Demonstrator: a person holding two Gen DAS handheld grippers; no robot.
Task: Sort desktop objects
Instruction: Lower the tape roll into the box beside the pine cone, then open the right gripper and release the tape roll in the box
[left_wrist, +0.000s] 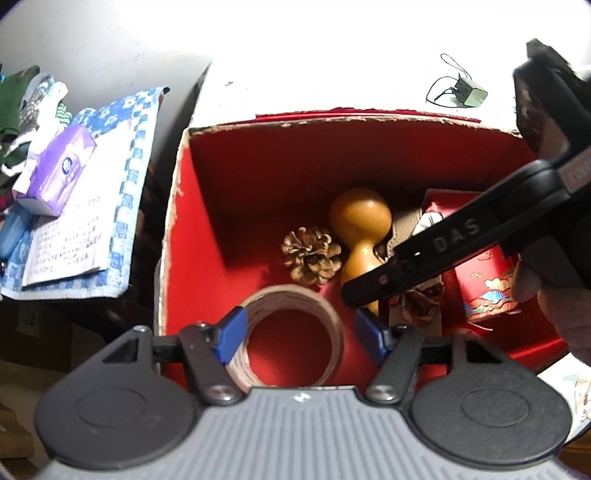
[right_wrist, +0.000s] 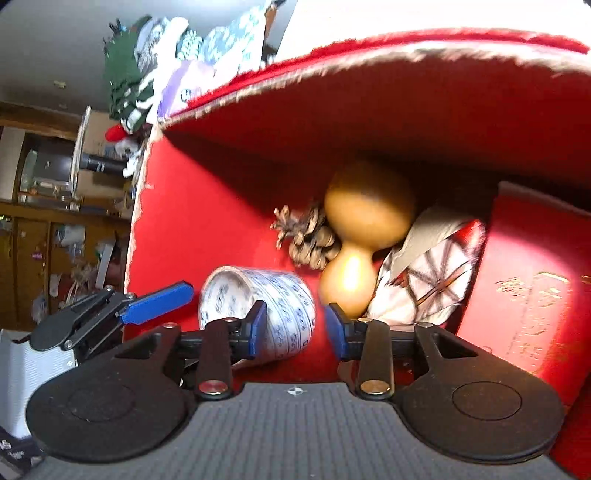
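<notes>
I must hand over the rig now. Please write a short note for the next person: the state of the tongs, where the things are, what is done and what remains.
Left tongs: open, low over the red box, either side of the cup, not gripping it.
Right tongs: open and empty, inside the box beside the cup, which lies on its side.
Done: gourd, pine cone, cup and a red carton are in the box.
Left: a small charger with its cord lies on the table behind the box; it is probably next. Lift both tongs out first.
</notes>
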